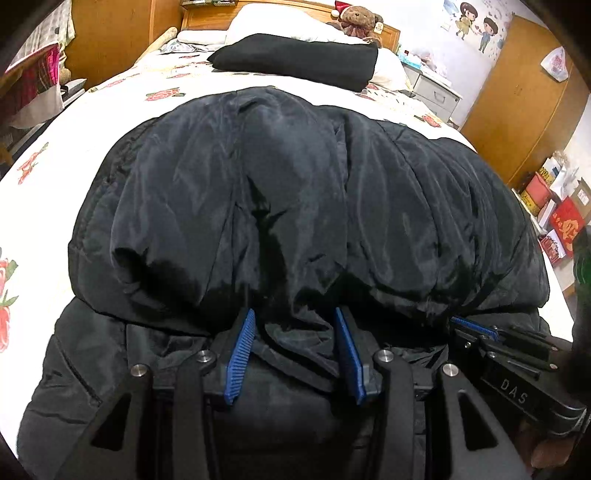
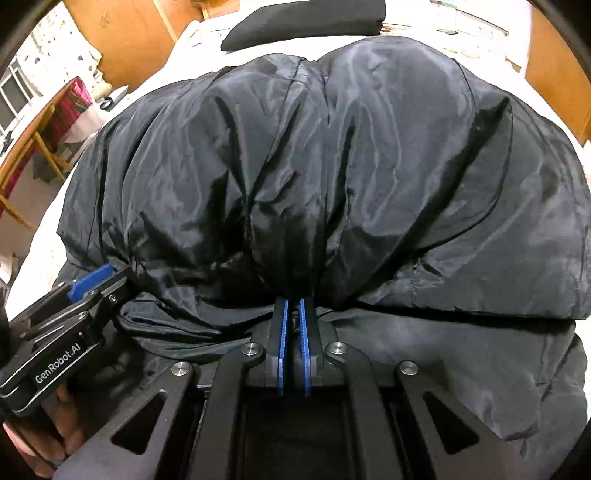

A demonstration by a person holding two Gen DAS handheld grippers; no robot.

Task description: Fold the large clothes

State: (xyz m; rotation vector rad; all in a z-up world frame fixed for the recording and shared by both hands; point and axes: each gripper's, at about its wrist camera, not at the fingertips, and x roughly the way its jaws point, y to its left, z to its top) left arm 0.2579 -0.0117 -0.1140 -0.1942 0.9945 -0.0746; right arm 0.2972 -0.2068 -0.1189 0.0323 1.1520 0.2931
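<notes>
Black jacket (image 1: pixel 295 192) on bed (image 1: pixel 74 177); no containers.

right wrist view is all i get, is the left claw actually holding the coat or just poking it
Observer: Holding. The left claw has a thick bunch of coat between its pads, which stand well apart.
Operator: what's past that black bundle up the bed
Observer: A white pillow behind it, and a teddy bear by the headboard.
Operator: anything to the right of the bed
Observer: Red boxes piled there.
</notes>
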